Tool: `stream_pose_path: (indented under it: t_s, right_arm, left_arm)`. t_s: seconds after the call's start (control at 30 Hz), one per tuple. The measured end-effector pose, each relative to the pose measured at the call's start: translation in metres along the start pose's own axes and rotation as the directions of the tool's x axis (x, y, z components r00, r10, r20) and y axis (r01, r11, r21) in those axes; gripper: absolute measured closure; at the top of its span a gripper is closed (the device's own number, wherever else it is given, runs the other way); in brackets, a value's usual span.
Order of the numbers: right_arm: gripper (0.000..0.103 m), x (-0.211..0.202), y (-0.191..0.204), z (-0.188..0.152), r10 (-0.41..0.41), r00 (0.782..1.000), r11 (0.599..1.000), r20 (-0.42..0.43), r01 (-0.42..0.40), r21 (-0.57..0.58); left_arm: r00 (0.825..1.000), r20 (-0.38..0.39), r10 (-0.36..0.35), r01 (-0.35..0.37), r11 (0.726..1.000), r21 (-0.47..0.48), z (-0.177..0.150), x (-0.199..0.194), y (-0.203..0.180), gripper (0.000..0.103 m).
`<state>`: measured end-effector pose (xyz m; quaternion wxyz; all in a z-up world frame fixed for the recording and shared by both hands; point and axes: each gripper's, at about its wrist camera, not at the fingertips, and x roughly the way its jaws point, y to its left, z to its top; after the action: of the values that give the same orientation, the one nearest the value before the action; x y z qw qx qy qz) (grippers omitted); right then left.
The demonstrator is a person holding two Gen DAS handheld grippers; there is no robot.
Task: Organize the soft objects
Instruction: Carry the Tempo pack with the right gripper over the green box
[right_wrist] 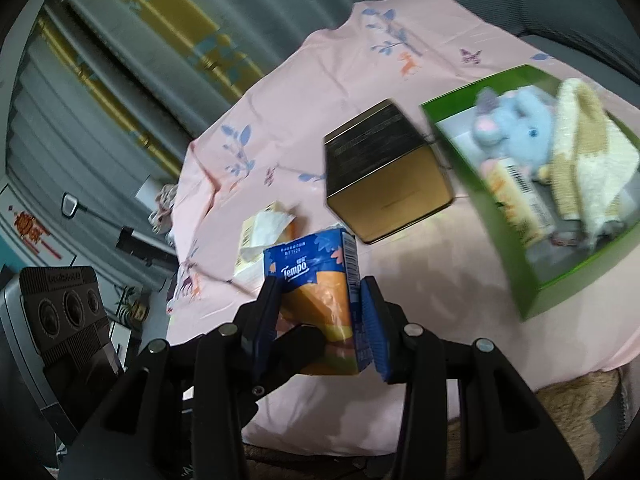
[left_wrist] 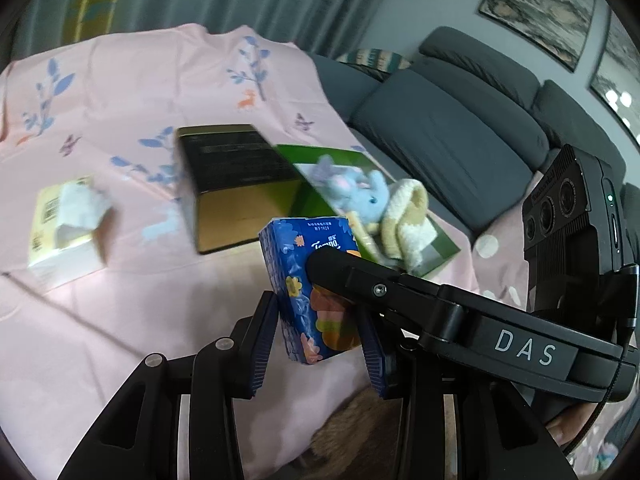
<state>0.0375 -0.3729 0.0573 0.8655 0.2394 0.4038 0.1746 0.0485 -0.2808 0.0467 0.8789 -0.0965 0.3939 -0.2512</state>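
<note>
Tissue pack (left_wrist: 310, 296), one blue Tempo packet with orange flowers, sits pinched by both tools at once: the left gripper (left_wrist: 316, 340) clamps its lower half between two ribbed blue pads, and the right gripper (right_wrist: 326, 324) presses on its sides a little higher, one black finger lying across the pack's face in the left wrist view. The pack is held above the pink sheet (left_wrist: 140, 92), tilted slightly.

Beyond the fingertips stands one black-and-gold box (left_wrist: 236, 184), closed. Just right of it lies one open green box (right_wrist: 532, 280), holding one blue plush elephant (right_wrist: 512, 128), one cream-and-tan knitted cloth (right_wrist: 588, 152) and one yellow packet (right_wrist: 516, 196), partly covered by the plush. To the left of the held pack lies one pale yellow tissue packet (left_wrist: 64, 224) with a white sheet sticking out of its top.

Both views are blurred, so print on the boxes cannot be read. The pack's lower end is hidden behind the pads in the right wrist view. A fingertip shows at the lower right edge of the left view, mostly cut off.

Grey sofa cushions (left_wrist: 448, 128) run along the far right, with two framed pictures (left_wrist: 544, 4) on the wall above and curtains (right_wrist: 120, 80) behind.
</note>
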Motion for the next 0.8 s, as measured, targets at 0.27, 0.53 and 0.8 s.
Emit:
stream_pose_path:
  t_s: [0.27,0.53,0.8]
  right_arm:
    - [0.061,-0.031,-0.032,0.009,-0.064,0.995,0.997,0.08,0.059,0.058]
    - [0.061,-0.058,-0.062,0.016,-0.107,0.984,0.988,0.14,0.09,0.122]
    - [0.061,-0.07,-0.088,0.025,-0.132,0.978,0.979,0.162,0.104,0.174]
  left_arm:
    - [0.997,-0.032,-0.068,0.07,0.995,0.069,0.013,0.028,-0.035,0.063]
    - [0.992,-0.06,-0.113,0.119,0.986,0.115,0.022,0.053,-0.065,0.063]
    - [0.985,-0.086,-0.147,0.157,0.978,0.135,0.034,0.077,-0.082,0.063]
